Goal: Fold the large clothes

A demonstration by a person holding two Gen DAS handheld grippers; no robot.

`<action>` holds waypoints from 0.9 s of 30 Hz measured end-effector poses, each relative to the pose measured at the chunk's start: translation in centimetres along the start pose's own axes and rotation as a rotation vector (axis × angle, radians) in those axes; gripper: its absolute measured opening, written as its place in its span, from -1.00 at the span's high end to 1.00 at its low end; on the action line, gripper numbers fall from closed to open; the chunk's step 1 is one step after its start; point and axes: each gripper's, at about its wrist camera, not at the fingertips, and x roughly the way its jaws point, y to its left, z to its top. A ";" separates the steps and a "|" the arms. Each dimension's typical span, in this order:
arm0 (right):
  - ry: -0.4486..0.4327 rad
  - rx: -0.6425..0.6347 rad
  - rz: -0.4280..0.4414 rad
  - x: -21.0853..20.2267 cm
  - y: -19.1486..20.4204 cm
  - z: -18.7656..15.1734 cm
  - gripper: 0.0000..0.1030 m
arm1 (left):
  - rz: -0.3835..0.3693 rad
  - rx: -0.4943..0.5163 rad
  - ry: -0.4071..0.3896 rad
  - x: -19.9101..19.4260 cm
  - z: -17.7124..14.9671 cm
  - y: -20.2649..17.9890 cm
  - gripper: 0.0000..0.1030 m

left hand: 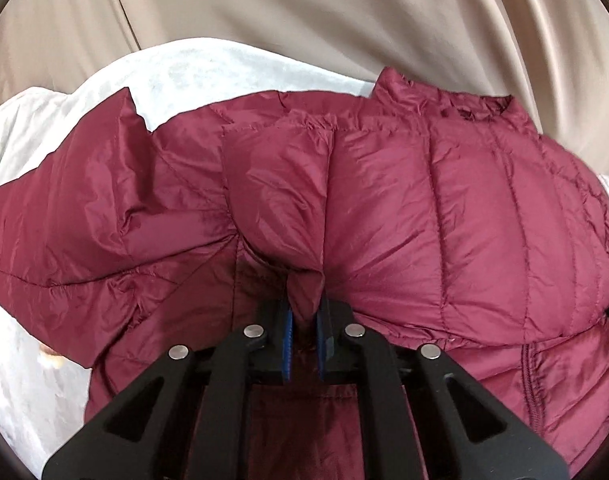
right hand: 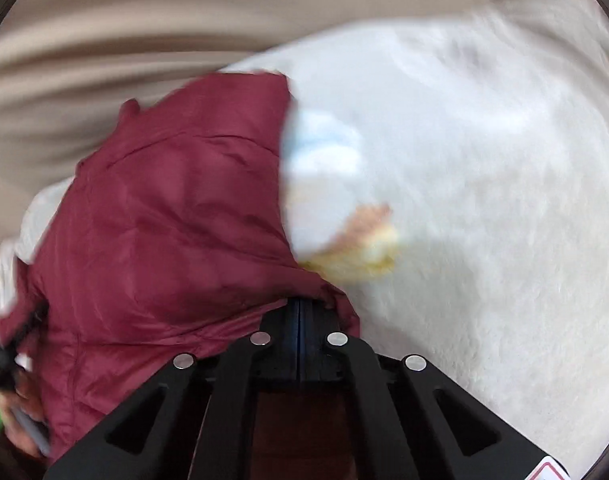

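Nearest my left camera, the left gripper [left hand: 304, 320] is clamped on a pinched ridge of the maroon puffer jacket [left hand: 424, 220], blue pads pressing the fabric low in the frame's centre. That jacket fills the middle of the frame, its collar at upper right, a sleeve running off the left edge. It lies on a white blanket [left hand: 192, 76], which shows bare at upper left and lower left. On my right camera, the right gripper [right hand: 300, 308] has its jaws together at the jacket's edge; whether fabric is caught between them I cannot tell. Open white blanket spreads across the right half. Motion blur smears this view, and a hand at lower left is hard to make out.
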 end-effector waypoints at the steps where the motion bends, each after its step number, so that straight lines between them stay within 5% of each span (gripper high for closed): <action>1: 0.002 -0.012 -0.017 -0.3 0.2 0.1 1.00 | 0.006 0.005 -0.003 -0.6 -0.4 0.3 0.84; 4: -0.051 -0.102 -0.147 -3.2 2.4 0.0 1.00 | 0.012 0.010 -0.008 -0.4 -0.2 0.0 0.82; 10: -0.198 -0.213 -0.093 -8.3 8.2 3.9 0.94 | 0.029 0.029 -0.019 -0.4 -0.1 -0.3 0.82; 14: -0.169 -0.304 -0.115 -3.6 12.6 5.5 0.94 | 0.027 0.029 -0.020 -0.4 -0.2 -0.4 0.82; 19: -0.133 -0.333 -0.254 3.0 11.5 5.2 1.00 | 0.014 0.029 -0.022 -0.4 -0.2 -0.2 0.76; 27: -0.214 -0.453 -0.356 4.7 12.2 2.8 1.00 | 0.040 0.056 -0.025 -0.4 -0.3 -0.7 0.73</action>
